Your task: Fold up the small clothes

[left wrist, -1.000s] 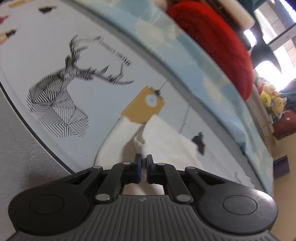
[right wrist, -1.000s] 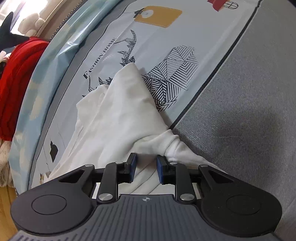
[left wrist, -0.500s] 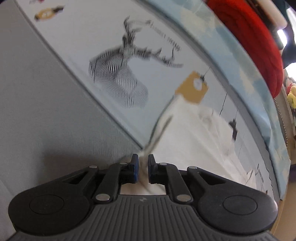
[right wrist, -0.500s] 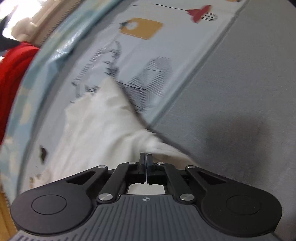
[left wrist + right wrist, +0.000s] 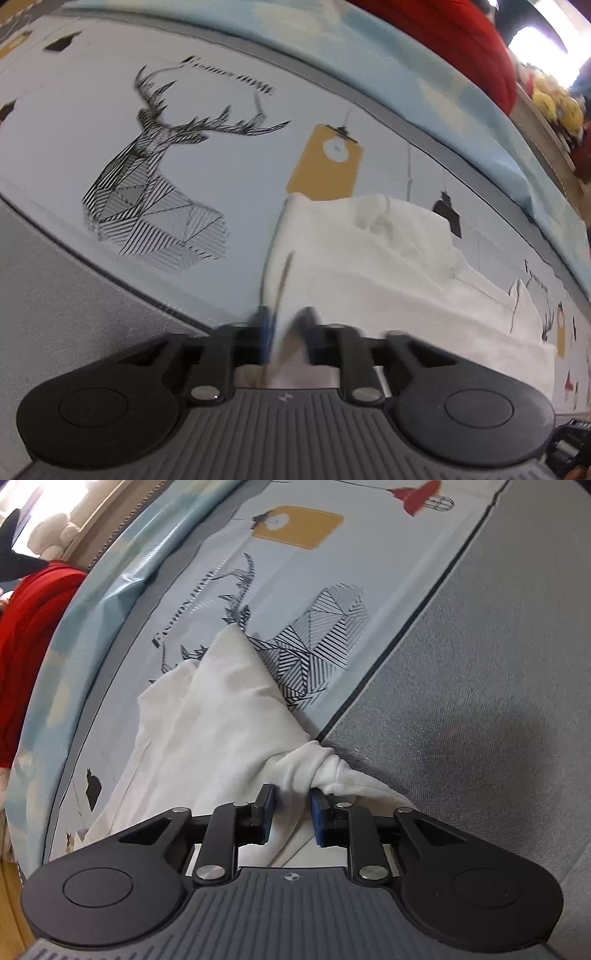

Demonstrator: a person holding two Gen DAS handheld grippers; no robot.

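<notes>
A small white garment [image 5: 388, 258] lies crumpled on a printed bedsheet [image 5: 229, 155] with a deer drawing. My left gripper [image 5: 284, 325] is at the garment's near left edge. Its blurred jaws are closing, and a raised fold of the white cloth stands between them. In the right wrist view the white garment [image 5: 221, 716] runs from a peaked corner down to a twisted bunch at the sheet's grey border. My right gripper [image 5: 291, 812] sits over that bunch. Its jaws are opening and stand apart, with cloth lying between the blue pads [image 5: 266, 812].
A grey mattress surface [image 5: 480, 701] lies beside the sheet on the near side. A light blue quilt [image 5: 406, 62] and a red knitted item [image 5: 461, 40] lie behind the sheet. Plush toys [image 5: 554, 107] sit at the far right.
The left gripper swung out over the grey border and back, its jaws parting a little around the cloth. The right gripper's jaws closed fully on the bunch, then parted again.
</notes>
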